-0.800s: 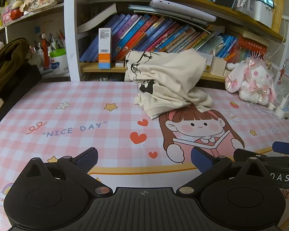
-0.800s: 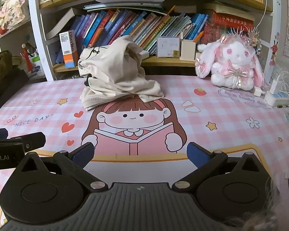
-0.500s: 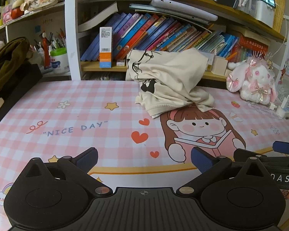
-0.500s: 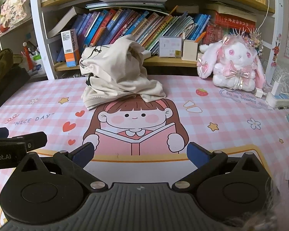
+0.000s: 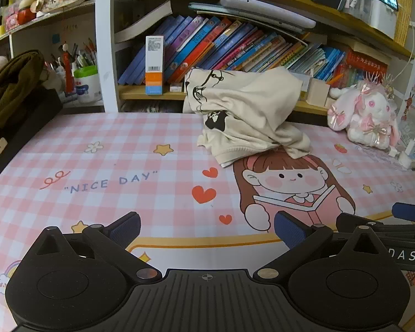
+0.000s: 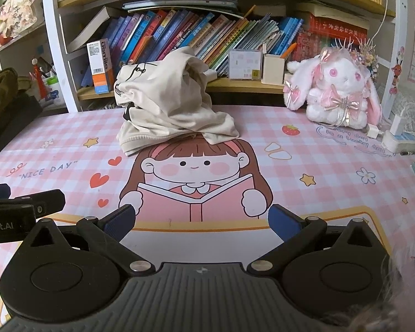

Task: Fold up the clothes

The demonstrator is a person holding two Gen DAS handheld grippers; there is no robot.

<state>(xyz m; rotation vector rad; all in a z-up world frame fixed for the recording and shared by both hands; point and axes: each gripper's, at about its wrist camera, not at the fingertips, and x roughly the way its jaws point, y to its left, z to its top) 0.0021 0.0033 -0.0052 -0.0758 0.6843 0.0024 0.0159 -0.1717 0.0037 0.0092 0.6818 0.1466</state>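
Leaning books [image 6: 196, 36] filling shelf [image 6: 235, 85], pens in green-lidded cup [image 5: 87, 83]

Open run of pink checked surface [image 5: 102, 149] from the near edge up to the crumpled cream garment [image 6: 168, 110]; nothing in between. Behind the garment: bookshelf [image 6: 235, 85], blocking the far side. Right: plush rabbit [image 6: 337, 88], then what looks like a power strip [image 6: 401, 138]. Left edge: olive bag [image 5: 11, 88].
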